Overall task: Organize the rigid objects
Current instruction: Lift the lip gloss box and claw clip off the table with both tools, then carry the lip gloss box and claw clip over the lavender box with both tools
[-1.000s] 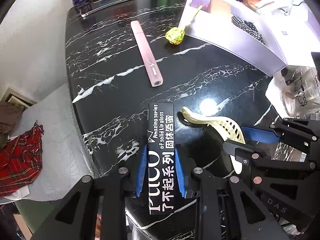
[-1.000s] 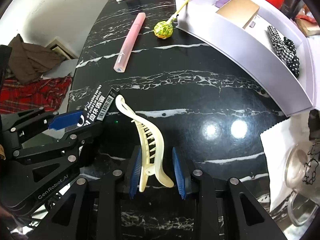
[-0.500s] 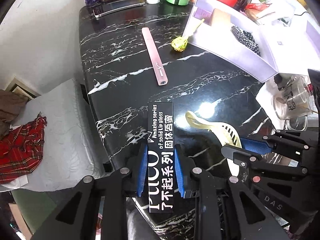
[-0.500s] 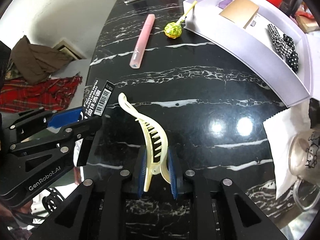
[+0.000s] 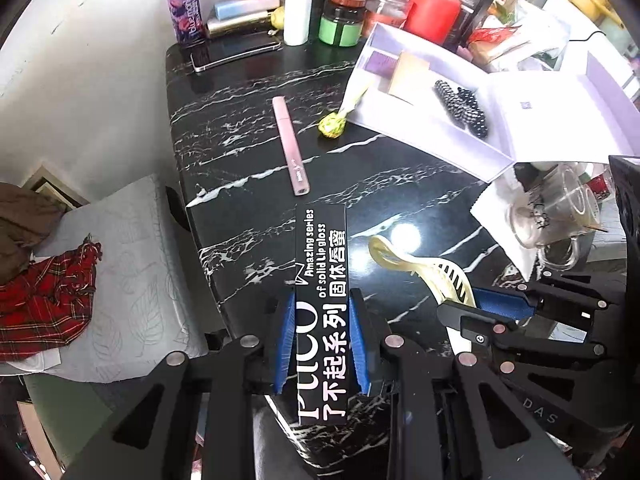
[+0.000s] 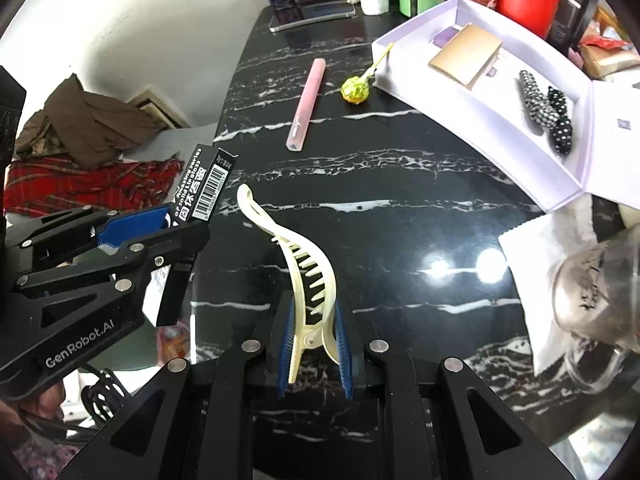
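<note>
My left gripper [image 5: 320,340] is shut on a long black lip-gloss box [image 5: 322,280] and holds it above the near edge of the black marble table [image 5: 248,152]. My right gripper [image 6: 312,348] is shut on a cream hair claw clip [image 6: 304,272], also held above the table. The box [image 6: 204,184] and left gripper also show at the left of the right wrist view. The clip [image 5: 420,268] shows beside the box in the left wrist view. A pink tube [image 5: 290,148] and a yellow-green lollipop [image 5: 332,126] lie on the table.
An open white box [image 6: 480,92] at the right holds a tan card box and black dotted hair clips. A phone [image 5: 236,54], a can, jars and bottles line the far edge. A glass mug [image 5: 556,208] on a tissue stands at the right.
Both grippers have lifted and pulled back from the table with their objects. The right gripper closed on the hair clip.
</note>
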`<state>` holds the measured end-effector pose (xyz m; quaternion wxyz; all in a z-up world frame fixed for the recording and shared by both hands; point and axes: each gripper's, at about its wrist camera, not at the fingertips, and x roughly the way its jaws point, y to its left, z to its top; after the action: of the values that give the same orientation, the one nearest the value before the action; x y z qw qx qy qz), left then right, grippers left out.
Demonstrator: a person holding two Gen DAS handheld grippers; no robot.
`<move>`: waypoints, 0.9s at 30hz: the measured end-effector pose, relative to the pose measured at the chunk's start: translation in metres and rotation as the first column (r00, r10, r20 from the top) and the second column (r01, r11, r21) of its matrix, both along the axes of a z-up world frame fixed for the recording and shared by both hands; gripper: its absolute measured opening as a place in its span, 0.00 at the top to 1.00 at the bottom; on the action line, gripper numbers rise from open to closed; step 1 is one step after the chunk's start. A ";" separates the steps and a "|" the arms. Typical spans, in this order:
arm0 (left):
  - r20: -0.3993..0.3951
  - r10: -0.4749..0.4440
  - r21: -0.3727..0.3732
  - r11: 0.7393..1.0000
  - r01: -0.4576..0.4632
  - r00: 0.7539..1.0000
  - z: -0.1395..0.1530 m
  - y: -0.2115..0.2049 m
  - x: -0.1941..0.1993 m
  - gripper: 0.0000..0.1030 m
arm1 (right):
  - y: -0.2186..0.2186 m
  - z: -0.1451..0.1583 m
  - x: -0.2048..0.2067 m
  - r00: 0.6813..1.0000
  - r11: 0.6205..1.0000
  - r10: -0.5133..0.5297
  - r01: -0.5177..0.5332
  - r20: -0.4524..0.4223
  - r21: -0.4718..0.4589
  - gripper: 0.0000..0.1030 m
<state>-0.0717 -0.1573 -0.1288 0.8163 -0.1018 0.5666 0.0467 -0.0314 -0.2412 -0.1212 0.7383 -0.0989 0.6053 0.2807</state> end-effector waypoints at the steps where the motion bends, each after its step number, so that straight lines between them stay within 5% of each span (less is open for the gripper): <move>1: 0.004 -0.002 0.002 1.000 0.002 1.000 0.002 -0.002 -0.001 0.75 | -0.003 0.003 -0.001 1.000 1.000 0.000 0.000 0.005 0.001 0.81; 27: 0.019 -0.119 -0.003 0.993 0.119 0.993 0.018 -0.066 0.051 0.75 | -0.079 0.033 0.022 0.992 0.993 -0.120 0.121 0.036 -0.006 0.81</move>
<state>-0.0206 -0.2228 -0.1104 0.8227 -0.0697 0.5641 -0.0041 -0.0091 -0.3205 -0.0884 0.7641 -0.0702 0.5981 0.2313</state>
